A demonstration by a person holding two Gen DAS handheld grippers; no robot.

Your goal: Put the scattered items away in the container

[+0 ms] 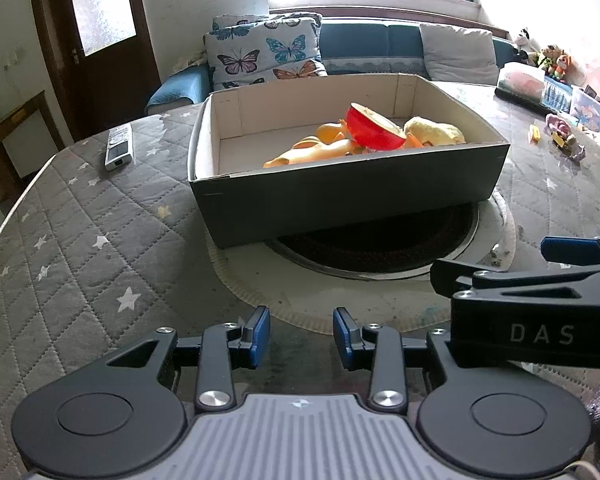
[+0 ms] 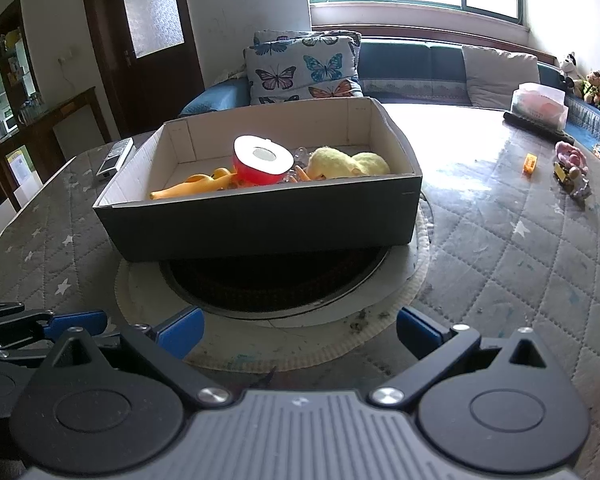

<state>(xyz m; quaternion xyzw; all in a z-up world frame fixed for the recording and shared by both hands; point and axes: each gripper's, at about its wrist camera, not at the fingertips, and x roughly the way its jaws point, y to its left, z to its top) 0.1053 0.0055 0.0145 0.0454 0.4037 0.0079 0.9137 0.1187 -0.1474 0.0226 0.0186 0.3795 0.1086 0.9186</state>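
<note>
Inside the box (image 2: 260,216), only the right view shows the red toy's (image 2: 262,162) white face; both grippers' (image 1: 301,338) (image 2: 298,336) fingers spread, empty

box (image 1: 340,200) on table (image 1: 100,220), remote (image 1: 119,147) left, toys (image 2: 572,172) right

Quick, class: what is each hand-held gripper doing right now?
Left hand-held gripper: open, holding nothing.
Right hand-held gripper: open wide, holding nothing.

Surface: table (image 2: 500,248) under a grey quilted cover with white stars.
Centre: dark round inset (image 2: 272,280), partly beneath the cardboard box (image 2: 260,220).
Left: remote control (image 1: 119,147).
Right: small orange block (image 2: 530,163), pink toy (image 2: 571,158), tissue box (image 2: 540,106).
</note>
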